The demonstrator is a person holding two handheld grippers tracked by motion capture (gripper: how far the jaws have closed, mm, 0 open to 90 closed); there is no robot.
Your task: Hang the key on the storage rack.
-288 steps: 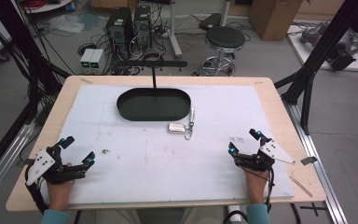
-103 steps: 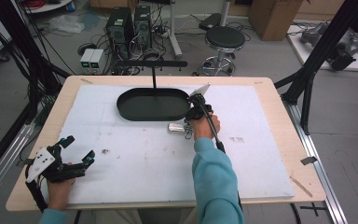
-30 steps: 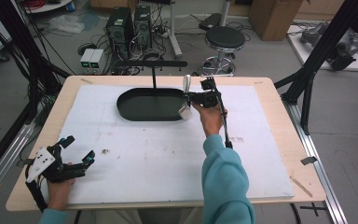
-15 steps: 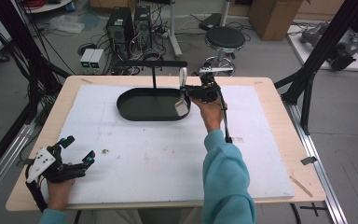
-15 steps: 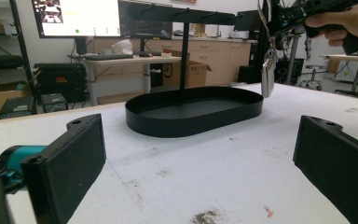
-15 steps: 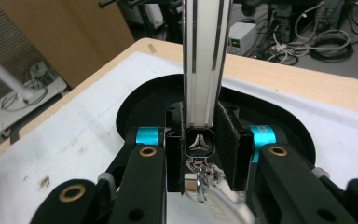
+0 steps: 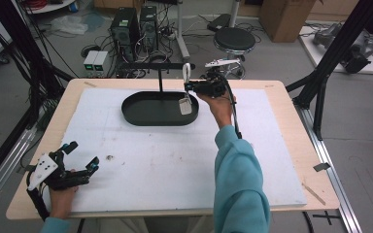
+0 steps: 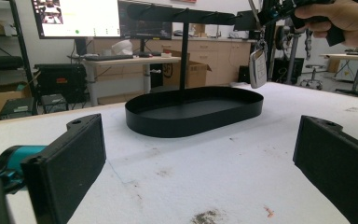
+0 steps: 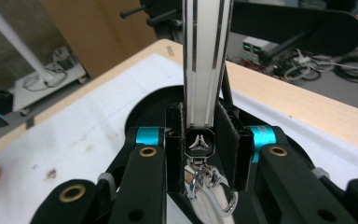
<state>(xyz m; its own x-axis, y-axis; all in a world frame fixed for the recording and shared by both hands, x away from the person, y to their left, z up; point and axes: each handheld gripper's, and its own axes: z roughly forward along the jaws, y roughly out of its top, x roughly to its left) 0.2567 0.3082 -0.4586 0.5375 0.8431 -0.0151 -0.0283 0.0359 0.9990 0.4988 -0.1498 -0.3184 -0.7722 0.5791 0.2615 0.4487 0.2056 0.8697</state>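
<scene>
My right gripper [image 7: 195, 87] is up above the right end of the black oval tray [image 7: 132, 114], shut on a keychain. Its white, chrome-edged strap [image 9: 207, 65] stands upright between the pads. Below the jaws the silver key fob [image 7: 185, 105] dangles over the tray. The strap's top loop [image 7: 187, 72] is close to the right end of the crossbar [image 7: 150, 64] of the black rack that rises from the tray. At the table's front left my left gripper [image 7: 82, 155] rests open and holds nothing; its pads [image 8: 70, 161] stand wide apart.
The white mat [image 7: 165, 160] covers most of the wooden table [image 7: 291, 121]. The rack's post [image 8: 185, 56] stands in the tray's middle. A stool [image 7: 234, 39], computer towers [image 7: 135, 22] and cables lie beyond the far edge.
My right gripper has risen with the keychain and shifted a little left and toward the rack's crossbar. The fob now hangs higher over the tray. My left gripper has stayed put.
</scene>
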